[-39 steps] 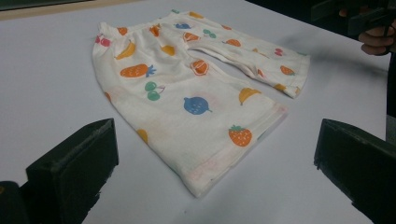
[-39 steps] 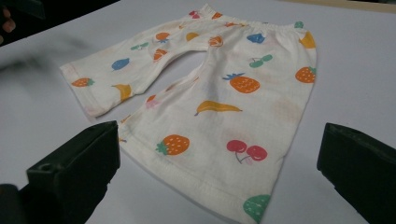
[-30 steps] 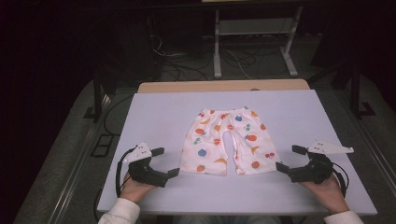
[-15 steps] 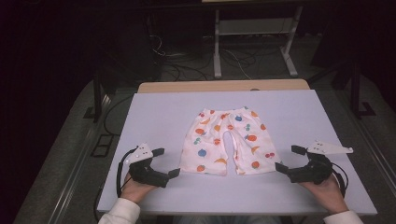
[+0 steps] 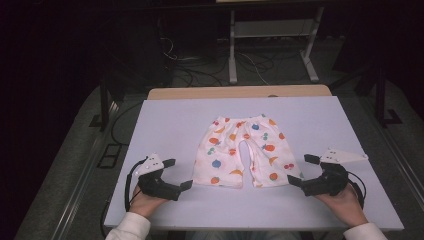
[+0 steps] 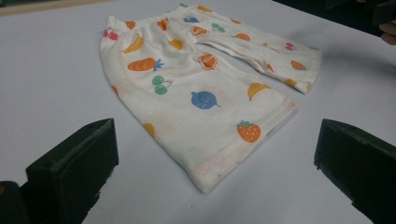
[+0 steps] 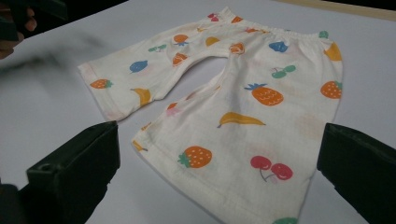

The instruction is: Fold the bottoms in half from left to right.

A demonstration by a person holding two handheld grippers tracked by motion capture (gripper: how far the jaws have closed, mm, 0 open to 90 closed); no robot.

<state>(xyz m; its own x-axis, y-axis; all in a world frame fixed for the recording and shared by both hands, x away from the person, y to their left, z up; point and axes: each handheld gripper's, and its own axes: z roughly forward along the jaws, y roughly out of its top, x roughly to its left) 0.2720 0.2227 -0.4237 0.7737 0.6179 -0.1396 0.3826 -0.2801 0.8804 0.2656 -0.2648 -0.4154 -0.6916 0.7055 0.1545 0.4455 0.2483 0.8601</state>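
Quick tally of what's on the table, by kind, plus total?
White fabric shorts with a fruit print: 1
Hand-held black claws: 2, the left claw and the right claw, both open and off the shorts
Total: 3, all on the pale table

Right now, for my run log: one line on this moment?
shorts: flat on table | left tongs: open | right tongs: open
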